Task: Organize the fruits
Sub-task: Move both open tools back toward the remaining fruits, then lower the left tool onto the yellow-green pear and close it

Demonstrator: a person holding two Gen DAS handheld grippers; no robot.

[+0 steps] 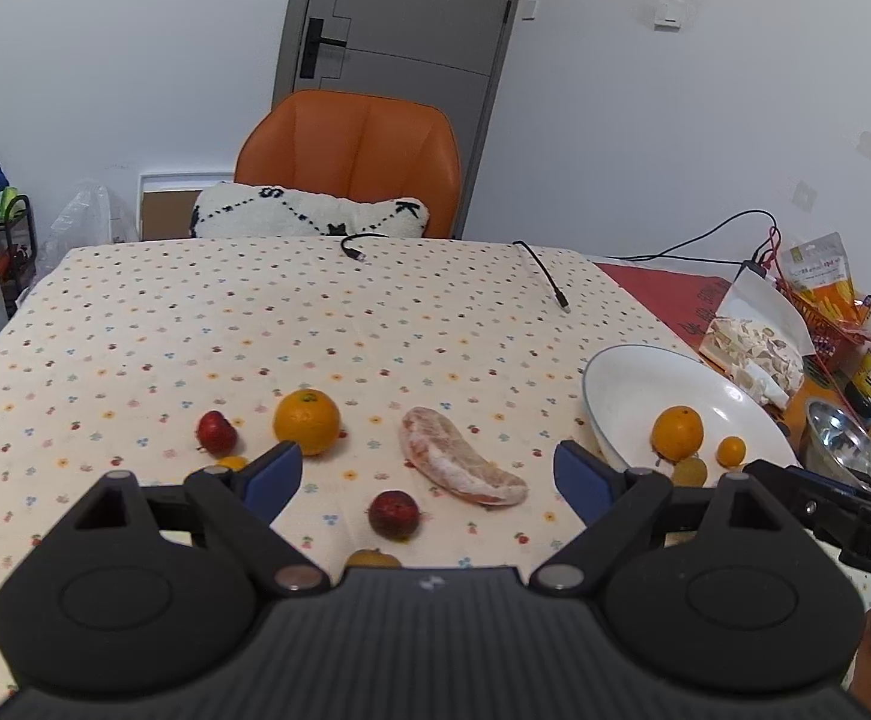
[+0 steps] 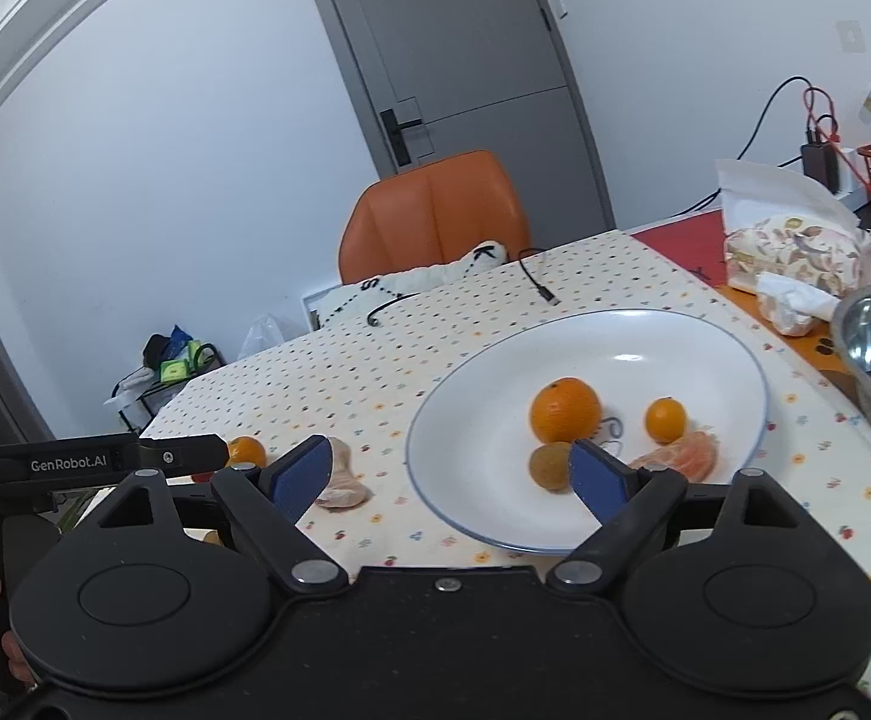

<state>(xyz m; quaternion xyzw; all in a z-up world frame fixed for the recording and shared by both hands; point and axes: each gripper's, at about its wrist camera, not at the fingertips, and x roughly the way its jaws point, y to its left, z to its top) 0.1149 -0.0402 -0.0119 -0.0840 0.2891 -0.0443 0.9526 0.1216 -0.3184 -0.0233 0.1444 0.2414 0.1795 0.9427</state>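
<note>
Four fruits sat on the plate (image 2: pixel 645 330); on the cloth (image 1: pixel 255 324) lay one orange (image 1: pixel 306 422), two red fruits (image 1: pixel 216 432) and one pomelo wedge (image 1: pixel 459 465). Left gripper (image 1: pixel 429 474) and right gripper (image 2: pixel 450 474) both gaped wide, holding nothing.

"GenRobot.AI" on left tongs (image 2: pixel 99 461), pillow (image 1: pixel 309 213) letters S, K (perhaps M)
</note>
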